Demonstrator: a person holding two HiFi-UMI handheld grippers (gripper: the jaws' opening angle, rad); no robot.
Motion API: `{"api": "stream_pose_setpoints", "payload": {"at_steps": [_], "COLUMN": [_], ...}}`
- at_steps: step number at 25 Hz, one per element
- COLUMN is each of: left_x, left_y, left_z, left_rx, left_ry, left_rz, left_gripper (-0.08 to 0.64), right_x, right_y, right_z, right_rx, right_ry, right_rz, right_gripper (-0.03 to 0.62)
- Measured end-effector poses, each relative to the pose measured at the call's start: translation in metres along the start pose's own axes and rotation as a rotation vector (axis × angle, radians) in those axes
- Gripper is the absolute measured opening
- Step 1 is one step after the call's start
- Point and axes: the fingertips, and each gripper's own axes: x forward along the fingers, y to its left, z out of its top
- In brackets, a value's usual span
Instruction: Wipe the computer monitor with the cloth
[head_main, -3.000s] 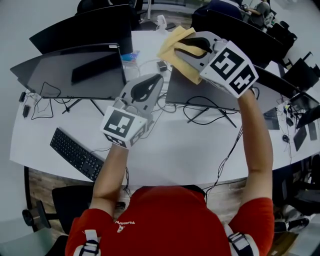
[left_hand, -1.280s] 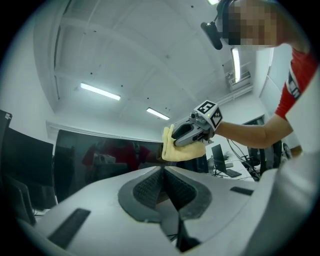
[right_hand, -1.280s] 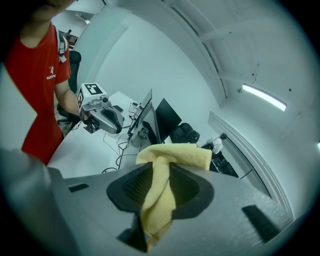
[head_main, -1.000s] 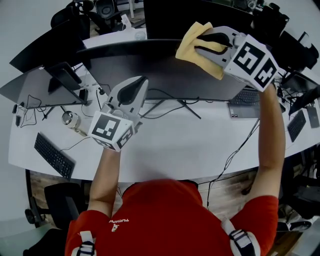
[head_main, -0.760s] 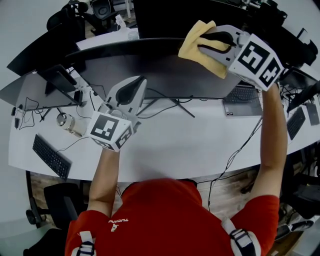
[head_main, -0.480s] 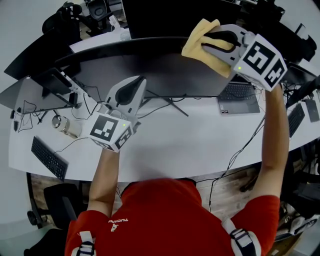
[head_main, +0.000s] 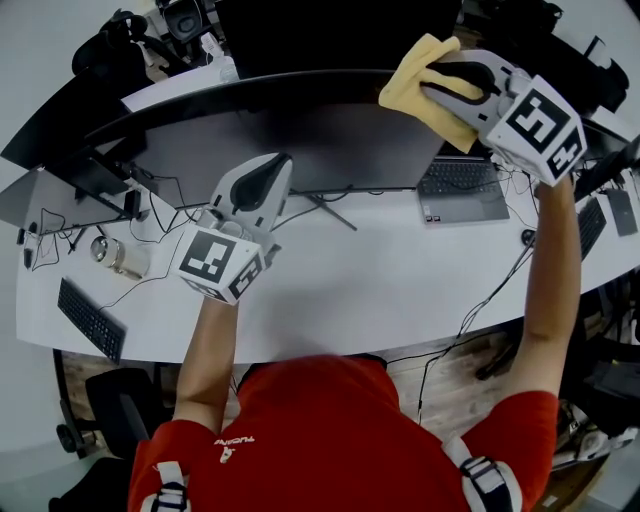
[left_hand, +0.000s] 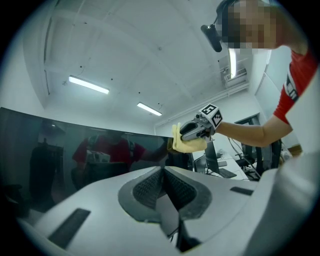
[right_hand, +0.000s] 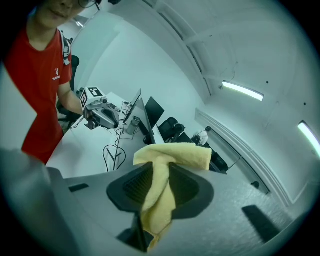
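Right gripper (head_main: 432, 82): I hold it high, and its jaws are closed on the cloth (head_main: 412, 88), with a fold pinched between the ribbed pads.
Cloth: it is yellow, soft and fluffy, and it is folded in several layers. One end hangs loose below the jaws. It sits at the upper right edge of the monitor (head_main: 320, 140) and seems to touch the screen there.
Left gripper (head_main: 281, 166): its jaws are pressed together with nothing between them. It waits low in front of the screen, apart from the glass.
Monitor: it is wide, dark and a little curved. The glossy surface reflects me and the ceiling lamps, so I think streaks will show easily.
Table (head_main: 380, 290): it is white and smooth, with thin black cables lying behind the monitor stand.
Step in hand: I judge that I am wiping along the top band of the screen.
How to do it well: I should lay the cloth flat on the glass, so that only fabric touches it and never the hard grey jaws. I should press lightly, because the panel can tilt on its stand, and make long overlapping passes.
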Motion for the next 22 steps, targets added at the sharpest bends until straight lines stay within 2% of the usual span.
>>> {"api": "stream_pose_setpoints", "payload": {"at_steps": [7,12,16,22], "left_x": [0.008,0.027,0.031,0.031], "left_y": [0.001,-0.026,-0.030,-0.032], "left_z": [-0.010,0.000,0.000,-0.006], "left_rx": [-0.002,0.007,0.005,0.005], "left_ry": [0.015,0.043,0.054,0.069], "left_rz": [-0.019,-0.015,-0.019,-0.024], "left_gripper": [0.017,0.017,0.017,0.017], "right_x": [-0.004,-0.037,-0.045,-0.054], "right_y": [-0.008,-0.017,-0.020,-0.027], "right_z": [-0.013,-0.035,-0.043,-0.059], "right_rx": [0.033,0.074,0.093,0.154], "right_ry": [-0.031,-0.063,-0.094,-0.133], "right_rz": [-0.021,-0.028,-0.038,-0.095], "right_gripper": [0.110,0.112,0.114,0.131]}}
